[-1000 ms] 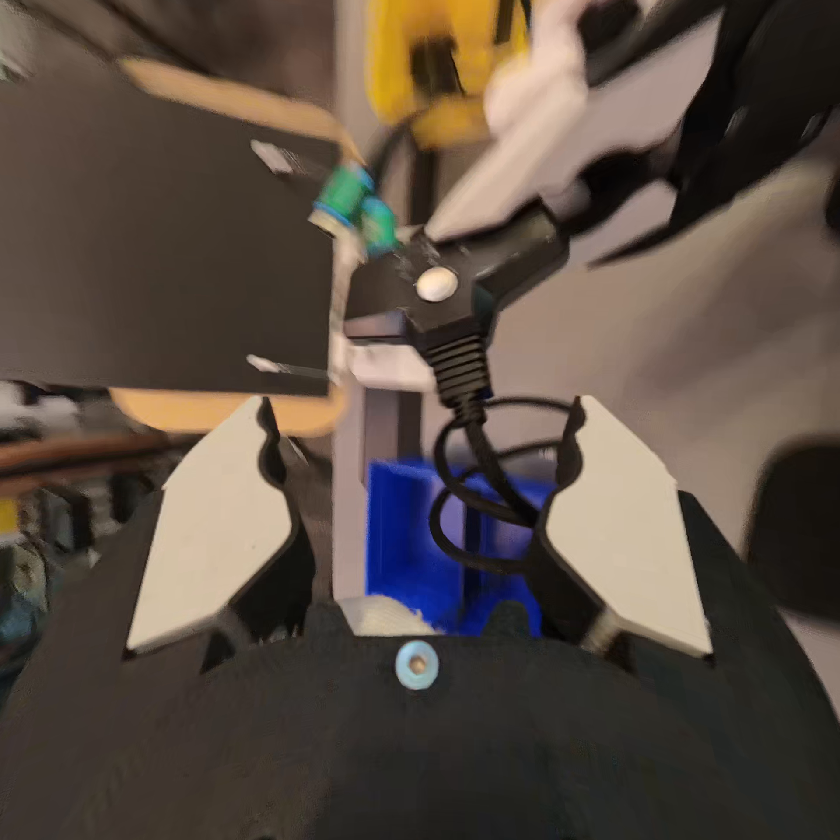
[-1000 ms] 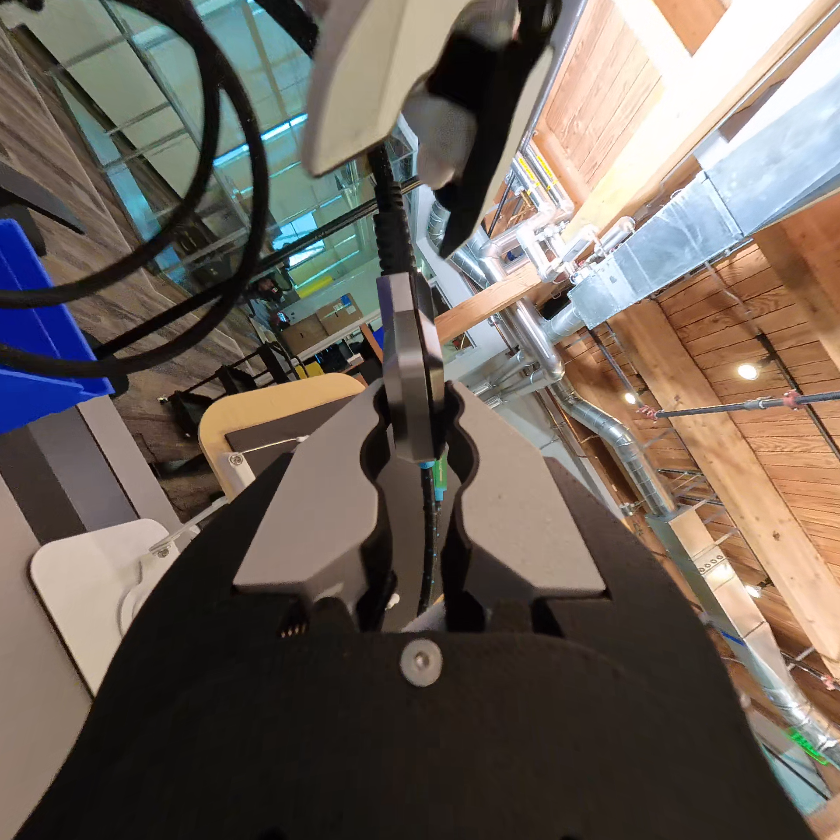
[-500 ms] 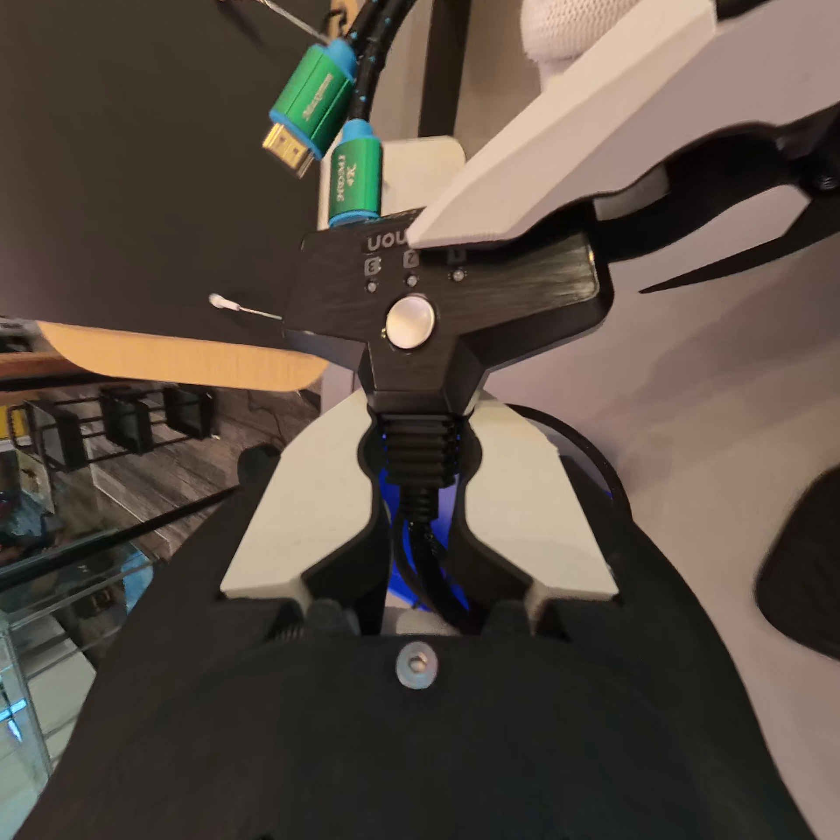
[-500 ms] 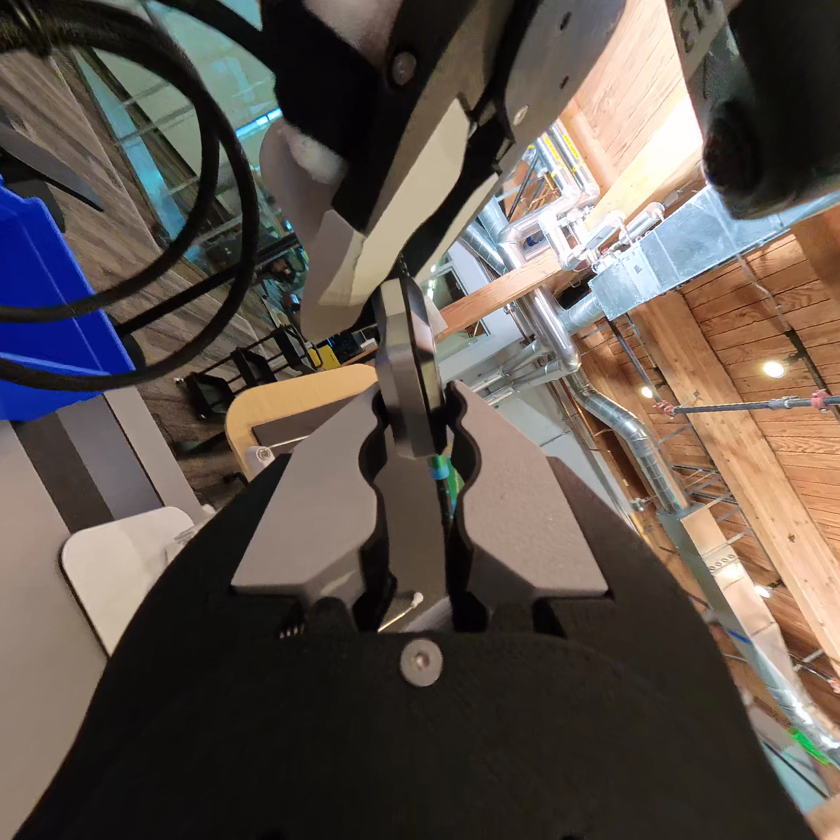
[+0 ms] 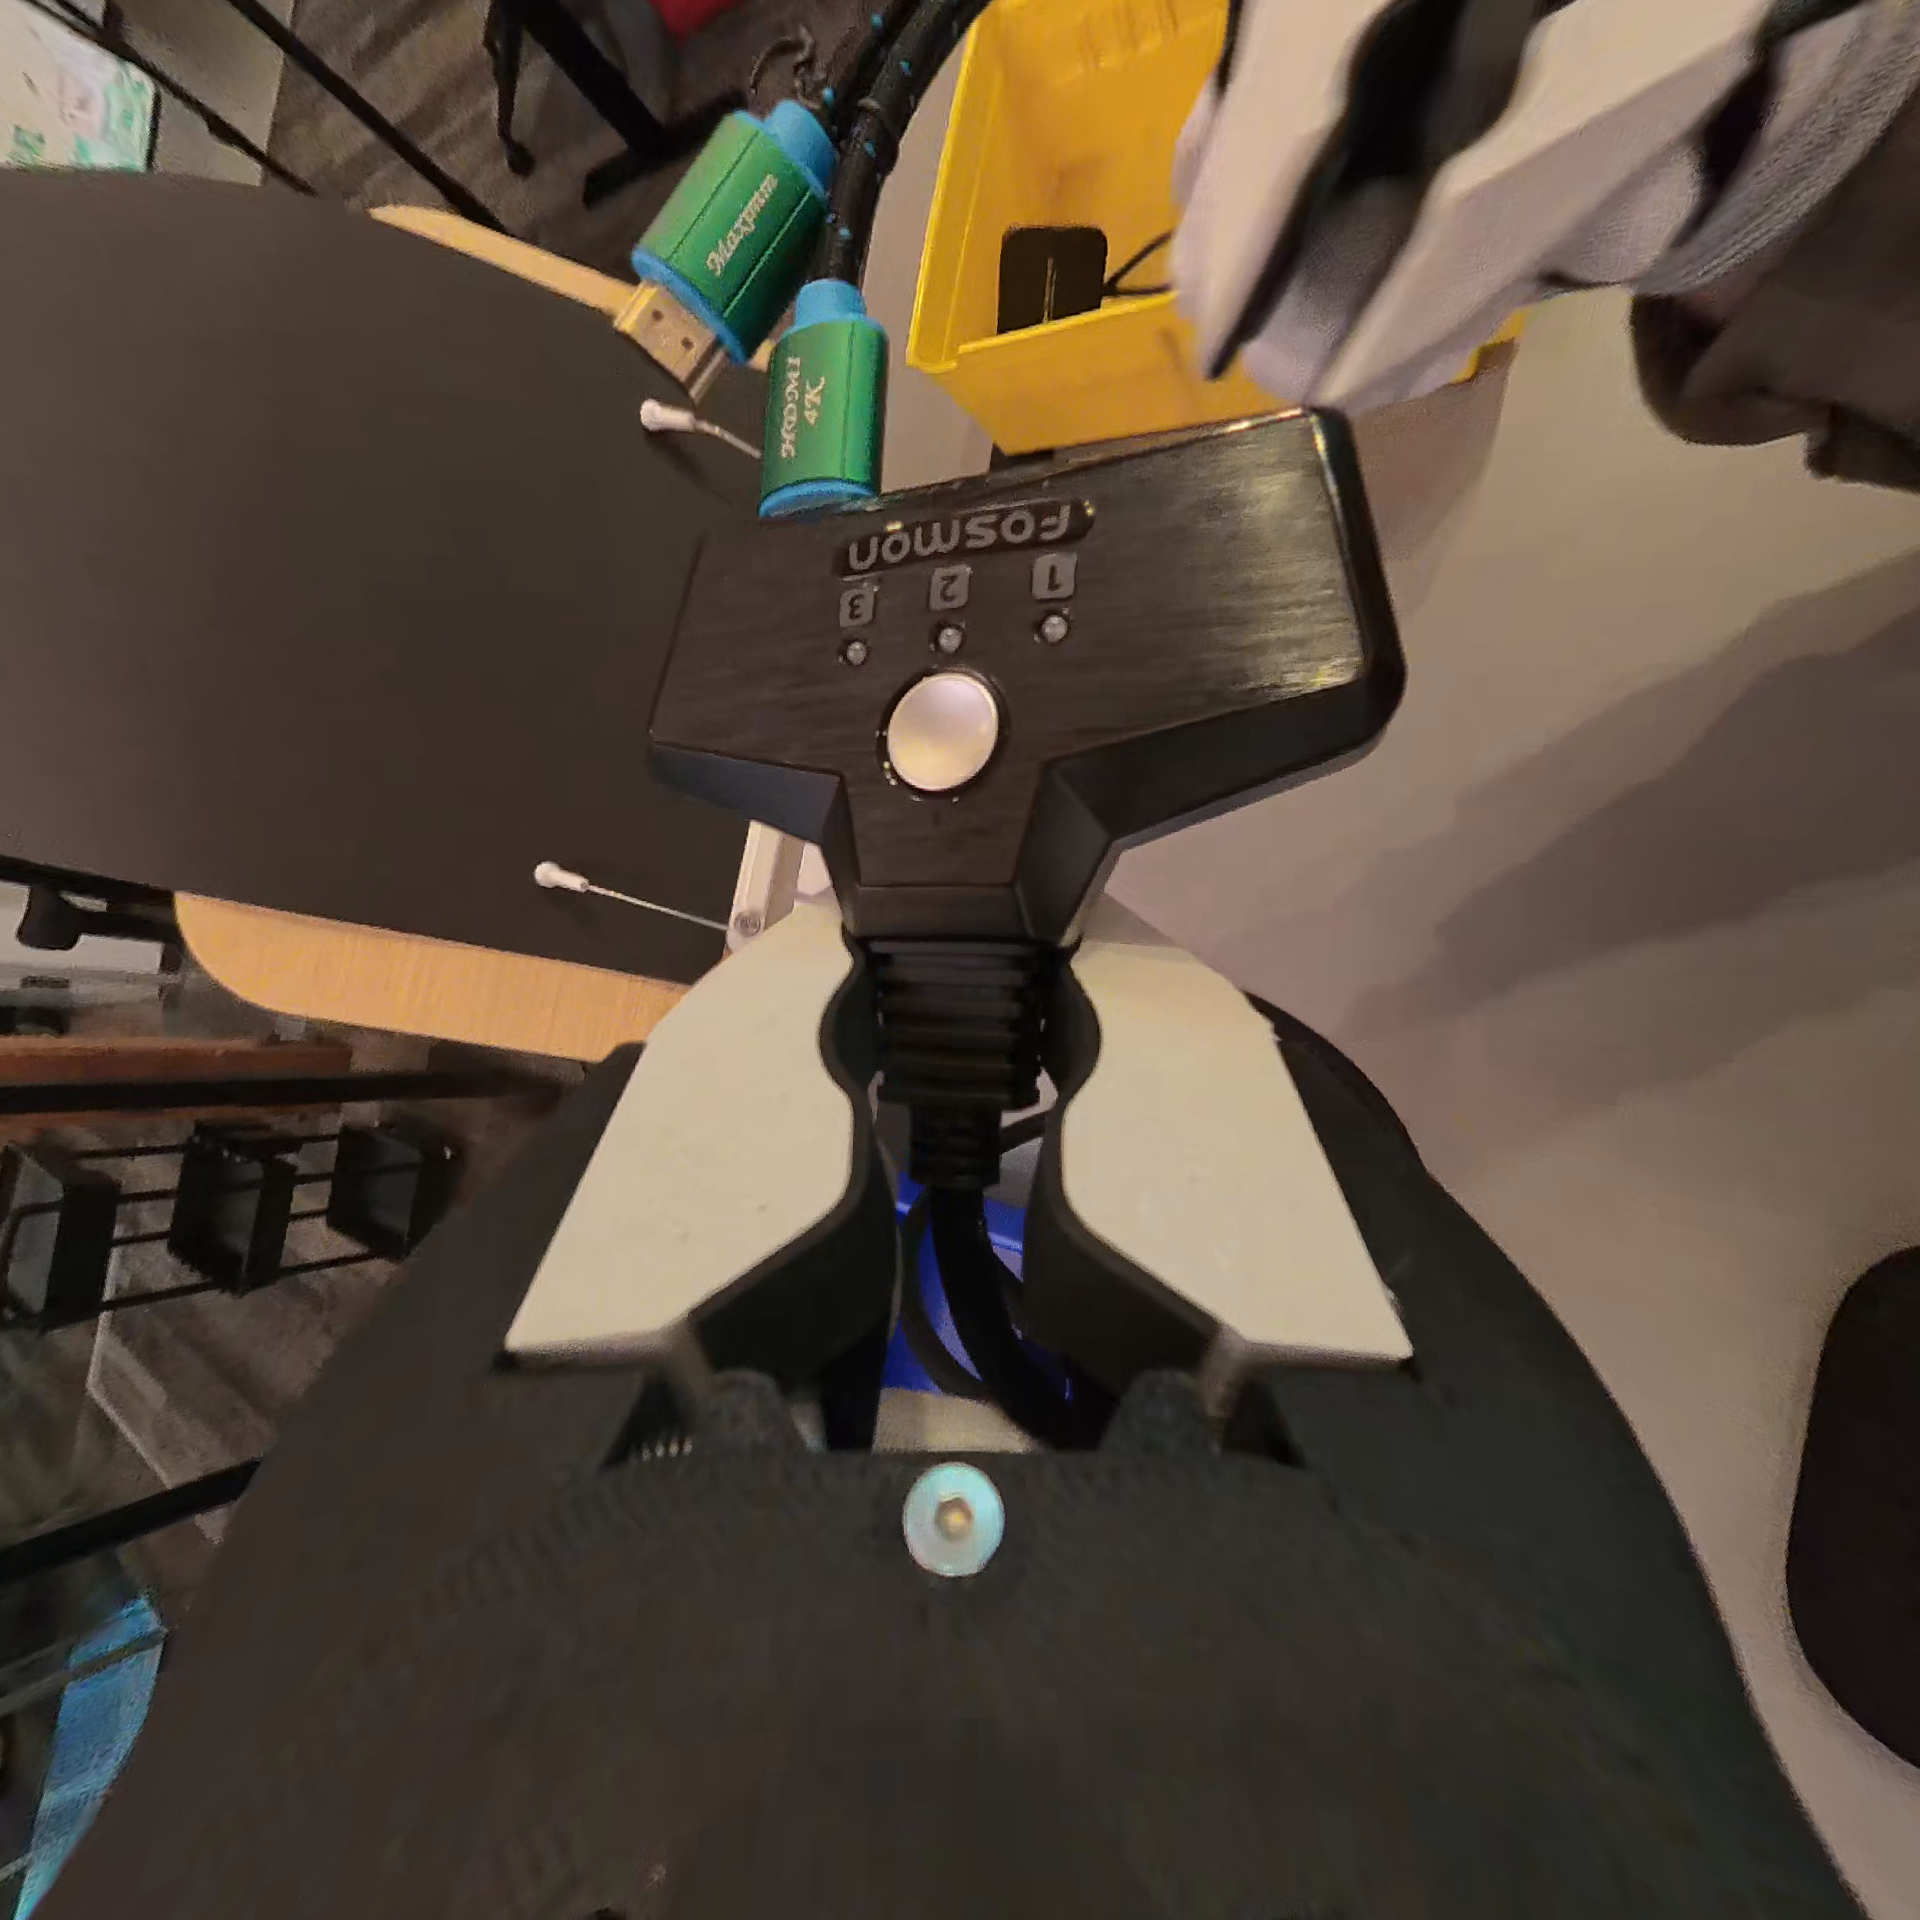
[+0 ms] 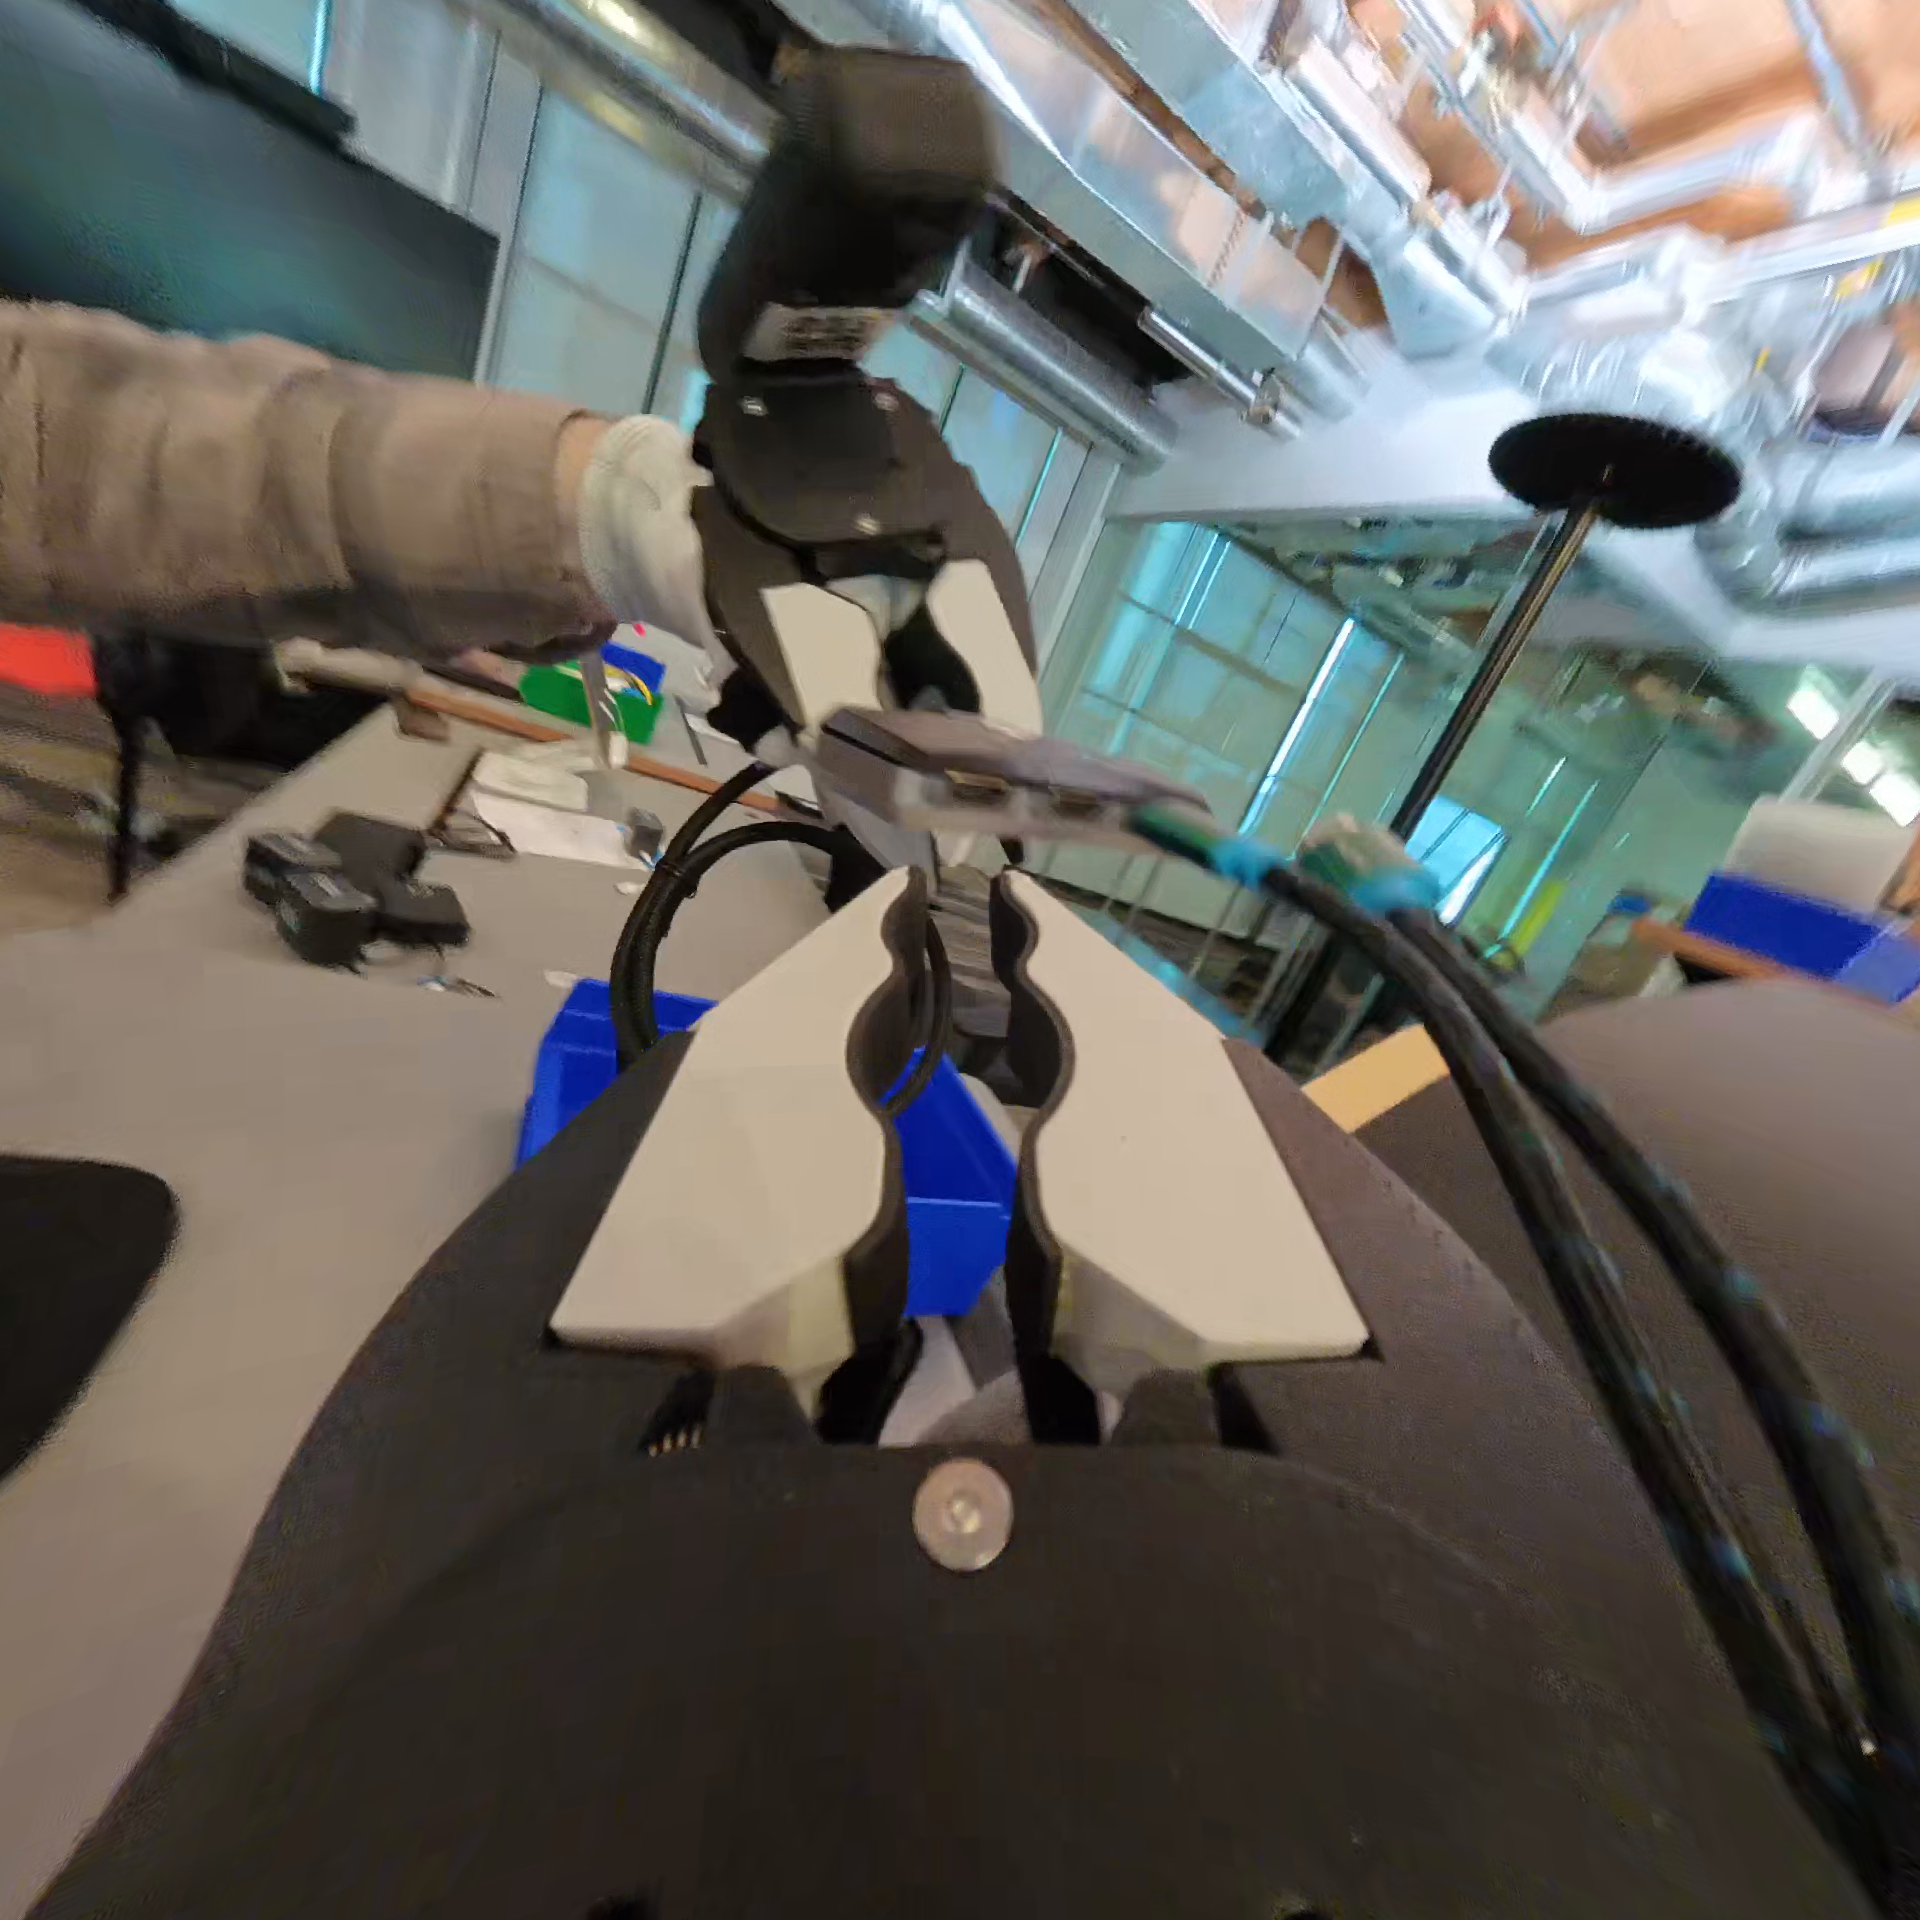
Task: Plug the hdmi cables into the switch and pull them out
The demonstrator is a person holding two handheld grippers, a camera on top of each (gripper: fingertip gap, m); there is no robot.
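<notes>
left wrist view: my left gripper (image 5: 956,1039) is closed on the ribbed strain relief (image 5: 954,1023) under the black hdmi switch (image 5: 1023,644), so i hold the switch up in the air by its neck, not its body. the grey table (image 5: 1558,831) and a yellow bin (image 5: 1081,312) lie beyond it. one green hdmi plug (image 5: 823,416) sits in the end port at the switch's far edge; a second green plug (image 5: 727,249) hangs just beside it, its gold tip bare and unplugged. the other two ports look empty in the right wrist view.

my right gripper (image 6: 956,894) is nearly shut with nothing between the fingers; a narrow gap shows, and the switch's black pigtail loop (image 6: 665,914) and a blue bin (image 6: 956,1205) are visible through and behind it.

my worry: the neck is a soft, round grip point. if i push the loose plug in or tug the seated one out, i expect the switch to twist or slide in my left fingers, and the plug would meet the port crooked. the two braided cables (image 6: 1558,1143) run close together, so i could grab the wrong one, or drag both. the right gripper must open wider before it can take a plug.
</notes>
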